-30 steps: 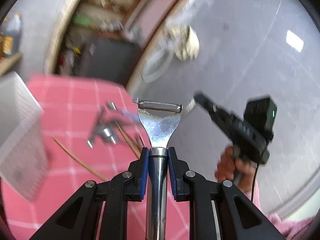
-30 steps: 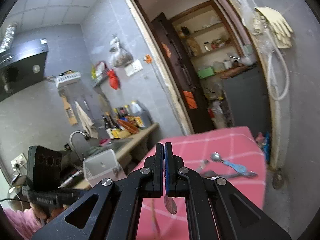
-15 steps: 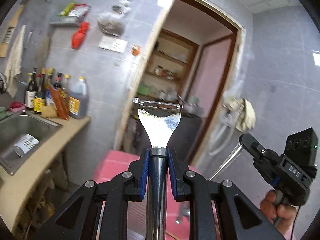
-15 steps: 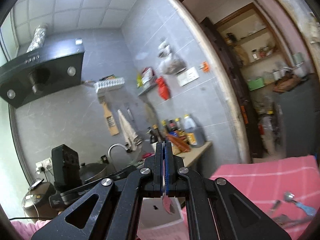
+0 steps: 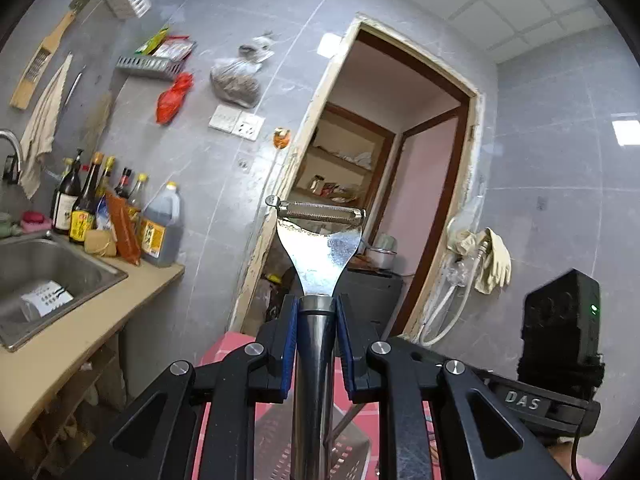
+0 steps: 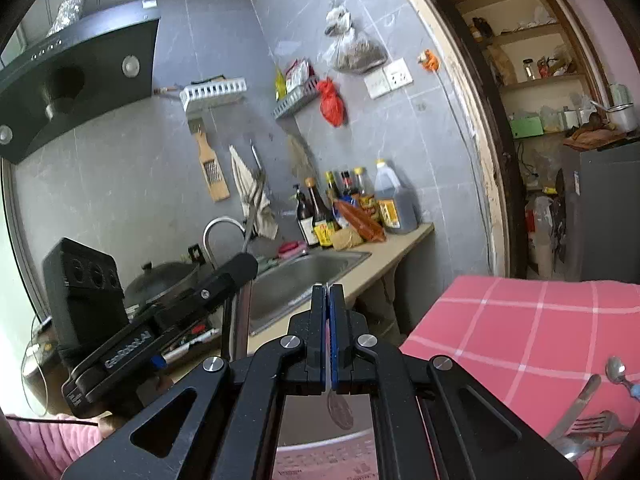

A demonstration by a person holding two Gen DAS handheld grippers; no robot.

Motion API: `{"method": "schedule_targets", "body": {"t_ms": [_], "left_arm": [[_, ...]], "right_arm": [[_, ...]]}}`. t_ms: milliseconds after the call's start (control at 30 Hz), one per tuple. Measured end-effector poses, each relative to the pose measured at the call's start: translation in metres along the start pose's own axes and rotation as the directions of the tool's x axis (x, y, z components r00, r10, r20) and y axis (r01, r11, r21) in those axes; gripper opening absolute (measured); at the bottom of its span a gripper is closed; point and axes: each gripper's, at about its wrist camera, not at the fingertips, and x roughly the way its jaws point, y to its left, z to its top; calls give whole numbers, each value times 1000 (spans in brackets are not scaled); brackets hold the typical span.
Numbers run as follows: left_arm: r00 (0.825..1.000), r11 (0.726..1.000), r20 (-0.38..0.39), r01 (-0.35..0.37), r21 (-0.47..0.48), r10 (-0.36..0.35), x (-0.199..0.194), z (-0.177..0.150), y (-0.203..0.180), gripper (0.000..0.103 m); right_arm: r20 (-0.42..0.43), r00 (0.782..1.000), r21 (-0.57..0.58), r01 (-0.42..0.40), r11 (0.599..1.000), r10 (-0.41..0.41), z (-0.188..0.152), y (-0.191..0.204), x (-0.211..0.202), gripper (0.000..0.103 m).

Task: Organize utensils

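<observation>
My left gripper (image 5: 316,312) is shut on a steel peeler (image 5: 320,236), held upright with its blade on top, above a white perforated basket (image 5: 316,452). My right gripper (image 6: 329,312) is shut on a thin metal spoon (image 6: 340,410) whose bowl hangs below the fingers, above the basket rim (image 6: 320,442). A spoon (image 6: 616,368), a knife (image 6: 576,404) and a fork (image 6: 600,424) lie on the pink checked table (image 6: 520,320) at the right. The left gripper body (image 6: 160,320) shows in the right wrist view.
A counter (image 5: 60,344) with a steel sink (image 5: 44,276) and bottles (image 5: 100,208) stands left of the table. A doorway (image 5: 400,200) with shelves is behind. The right gripper's body (image 5: 560,360) is close on the right.
Both grippers have swung up and round from the table toward the wall and come close together over the basket. Both holds are unchanged.
</observation>
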Motion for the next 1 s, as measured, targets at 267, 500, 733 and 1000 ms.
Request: {"method": "schedule_targets", "body": {"t_ms": [267,500,733,1000], "left_arm": [[1000,1000,-10,-2,-4,2,0,-18,6,18],[999,1000,-42,-6,-6,6,-2,-23,10,18],[998,1000,-58,-9,-10,8,-8,-25,10,19],[998,1000,-55,-16,-16,15,-17,-17,7,35]], "right_arm": [[-42,999,-1,0,1000,0,-13,-1,9,2],[-54,998,-4,12,1000,-12,-16,-2,10,2],[-69,997,-13,20,1000,-21,-20,-2,9,3],[-39,997,-20,60,998,-61,-17,0,-4,13]]}}
